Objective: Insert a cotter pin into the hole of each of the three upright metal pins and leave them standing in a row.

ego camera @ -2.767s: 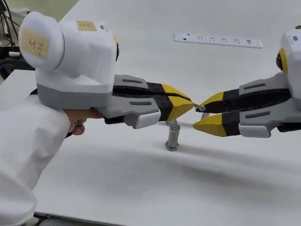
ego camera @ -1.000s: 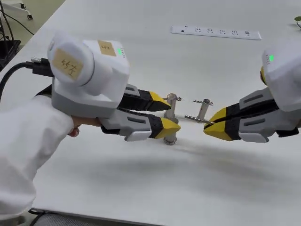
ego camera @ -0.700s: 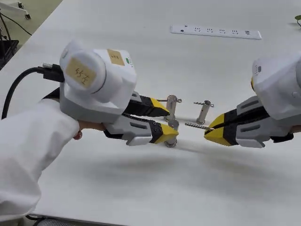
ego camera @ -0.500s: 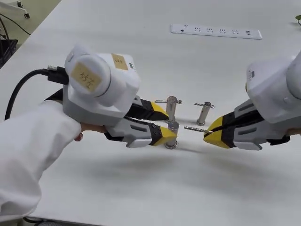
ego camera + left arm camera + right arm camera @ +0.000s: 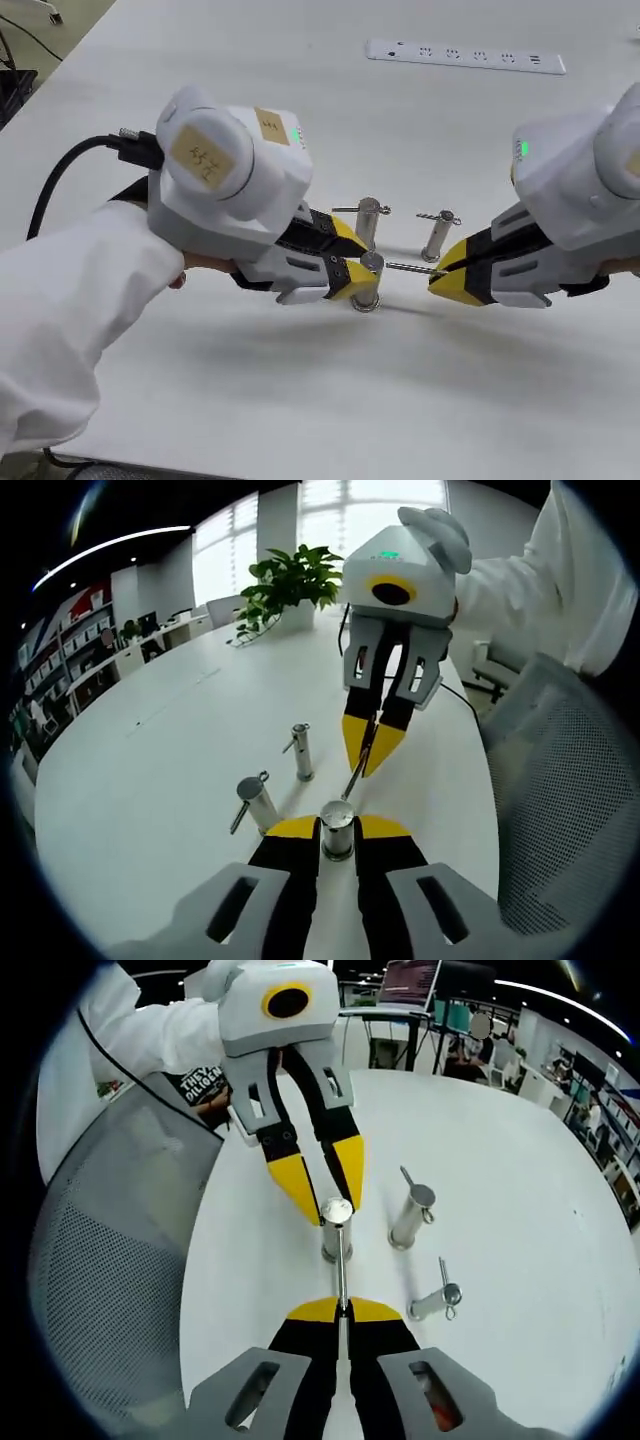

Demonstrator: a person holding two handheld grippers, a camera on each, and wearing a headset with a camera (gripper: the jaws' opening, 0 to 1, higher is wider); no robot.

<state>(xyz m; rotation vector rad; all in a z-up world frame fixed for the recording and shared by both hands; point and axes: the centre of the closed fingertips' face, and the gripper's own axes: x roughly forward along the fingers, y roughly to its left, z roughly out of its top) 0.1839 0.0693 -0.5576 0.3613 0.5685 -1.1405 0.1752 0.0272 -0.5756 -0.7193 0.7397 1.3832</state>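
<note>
Three upright metal pins stand on the white table [image 5: 300, 400]. My left gripper [image 5: 358, 262] is shut on the nearest metal pin [image 5: 367, 285], which sits between its yellow tips in the left gripper view [image 5: 337, 832]. My right gripper [image 5: 440, 270] is shut on a cotter pin [image 5: 408, 268], held level. The cotter pin's tip is right at the head of that metal pin [image 5: 336, 1222]. Behind stand a second metal pin [image 5: 367, 220] and a third metal pin [image 5: 437, 236], each with a cotter pin through its top.
A white power strip [image 5: 465, 57] lies at the far side of the table. A black cable [image 5: 70, 175] trails off the left gripper toward the table's left edge. A mesh chair [image 5: 570, 810] stands beside the table, and a potted plant [image 5: 290, 580] stands at its far end.
My right gripper has moved left, bringing the cotter pin's tip up to the head of the nearest metal pin. My left gripper's jaws have drawn in around that pin.
</note>
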